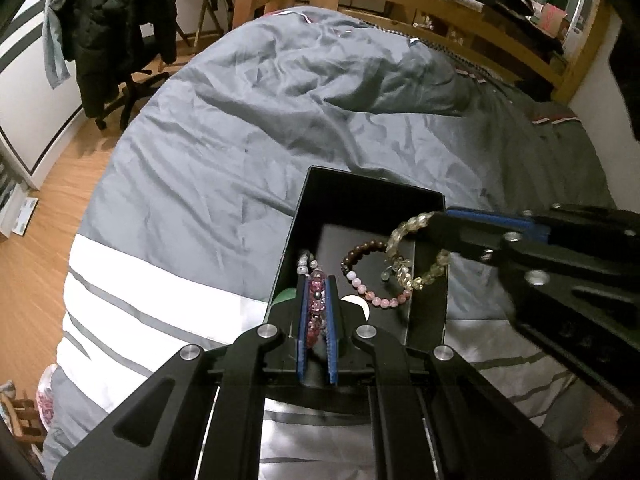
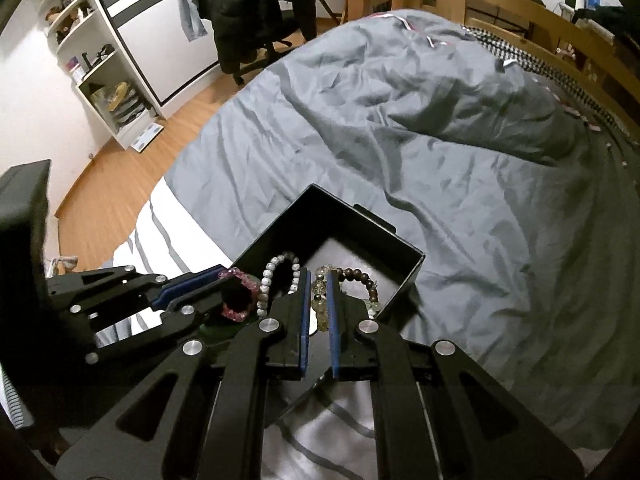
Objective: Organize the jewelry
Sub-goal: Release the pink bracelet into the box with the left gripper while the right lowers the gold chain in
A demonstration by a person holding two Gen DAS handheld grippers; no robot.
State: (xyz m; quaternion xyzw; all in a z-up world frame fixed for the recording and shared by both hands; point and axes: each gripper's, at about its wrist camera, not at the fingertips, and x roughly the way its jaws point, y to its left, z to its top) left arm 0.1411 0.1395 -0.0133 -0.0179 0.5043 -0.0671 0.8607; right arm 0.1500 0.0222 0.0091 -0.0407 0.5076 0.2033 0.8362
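Note:
A black open box (image 1: 428, 200) (image 2: 352, 212) lies on the grey duvet. My left gripper (image 1: 318, 280) is shut on a dark pink bead bracelet (image 1: 316, 304), held at the box's near left rim; it also shows in the right wrist view (image 2: 236, 294). My right gripper (image 2: 319, 276) is shut on a pale yellow-clear bead bracelet (image 1: 408, 276) (image 2: 322, 288), held over the box. A brown and pink bead bracelet (image 1: 362, 280) (image 2: 362, 276) lies on the box floor. A grey-white bead bracelet (image 1: 305, 262) (image 2: 276, 268) sits at the box's left side.
The bed's grey duvet (image 1: 280, 120) with white stripes (image 1: 140, 292) fills most of the view. A wooden bed frame (image 1: 480, 24) runs behind. An office chair draped with a black jacket (image 1: 120, 32) stands on the wooden floor at the left. White shelves (image 2: 92, 60) stand by the wall.

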